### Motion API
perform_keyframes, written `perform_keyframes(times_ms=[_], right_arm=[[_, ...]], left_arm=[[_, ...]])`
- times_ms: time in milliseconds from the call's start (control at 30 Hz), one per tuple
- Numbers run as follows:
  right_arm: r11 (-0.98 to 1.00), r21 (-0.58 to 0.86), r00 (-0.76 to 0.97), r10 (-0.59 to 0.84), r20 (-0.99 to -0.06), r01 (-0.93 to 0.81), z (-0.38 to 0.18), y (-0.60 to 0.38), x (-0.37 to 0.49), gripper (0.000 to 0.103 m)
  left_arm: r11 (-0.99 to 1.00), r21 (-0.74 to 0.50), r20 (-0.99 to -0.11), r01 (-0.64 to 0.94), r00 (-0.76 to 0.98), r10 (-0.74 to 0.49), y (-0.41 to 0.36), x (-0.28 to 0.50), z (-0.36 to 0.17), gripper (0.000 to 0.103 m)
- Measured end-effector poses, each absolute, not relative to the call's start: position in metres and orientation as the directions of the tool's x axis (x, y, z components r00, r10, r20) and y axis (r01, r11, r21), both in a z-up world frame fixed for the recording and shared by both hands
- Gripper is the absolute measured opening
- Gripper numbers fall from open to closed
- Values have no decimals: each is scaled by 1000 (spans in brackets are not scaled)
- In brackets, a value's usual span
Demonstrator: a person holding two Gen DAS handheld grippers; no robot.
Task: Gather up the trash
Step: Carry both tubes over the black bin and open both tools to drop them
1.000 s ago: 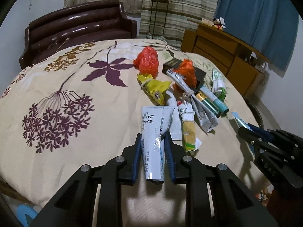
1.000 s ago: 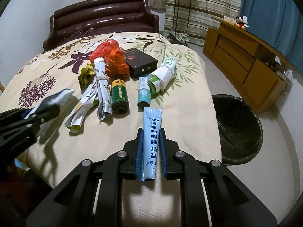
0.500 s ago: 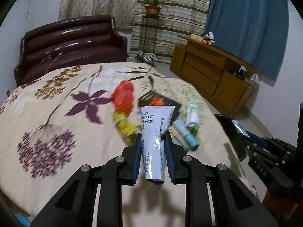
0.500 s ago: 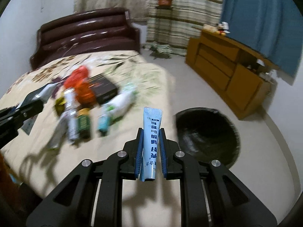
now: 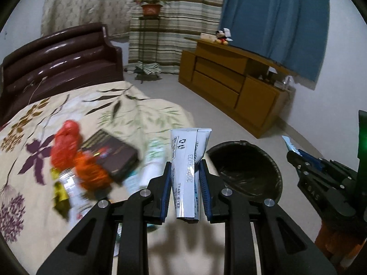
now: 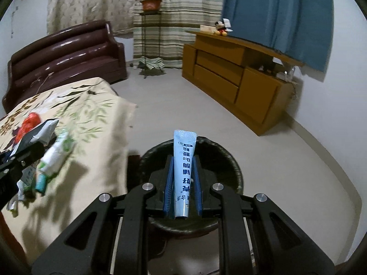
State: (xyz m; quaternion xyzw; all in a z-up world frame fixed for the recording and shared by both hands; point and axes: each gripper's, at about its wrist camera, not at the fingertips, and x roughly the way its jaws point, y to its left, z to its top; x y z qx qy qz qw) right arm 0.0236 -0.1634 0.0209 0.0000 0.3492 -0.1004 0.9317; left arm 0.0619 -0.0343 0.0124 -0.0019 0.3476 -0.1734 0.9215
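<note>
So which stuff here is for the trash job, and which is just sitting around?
For the job:
white tube in left gripper
blue tube in right gripper
black bin
wrappers on the bed

Just sitting around:
sofa
wooden cabinet
potted plant
Mickey toy

Bedspread [image 5: 75, 105]: cream, purple and green leaf print. Sofa [image 5: 57, 57]: dark maroon. Curtain [image 6: 277, 11]: blue. Bin [image 6: 229, 160]: black. Held tubes: white-grey [image 5: 187, 160], pale blue [image 6: 184, 160]. Claw pads [image 6: 169, 188]: blue.
</note>
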Motion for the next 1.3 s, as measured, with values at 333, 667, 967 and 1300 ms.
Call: perform_keyframes(times_ms=[333, 667, 967, 1300], right_arm=[[970, -52, 709, -210, -673, 238, 1, -197, 44, 16], [969, -25, 696, -195, -691, 247, -15, -216, 62, 17], [964, 14, 684, -177, -707, 264, -27, -229, 70, 34], [960, 19, 682, -183, -708, 278, -25, -226, 63, 40]], left_arm=[[933, -81, -669, 351, 674, -312, -94, 91, -4, 24], [922, -31, -707, 385, 644, -293, -130, 109, -20, 26], [923, -24, -713, 383, 641, -285, -133, 116, -25, 44], [928, -39, -711, 371, 642, -286, -129, 117, -23, 49]])
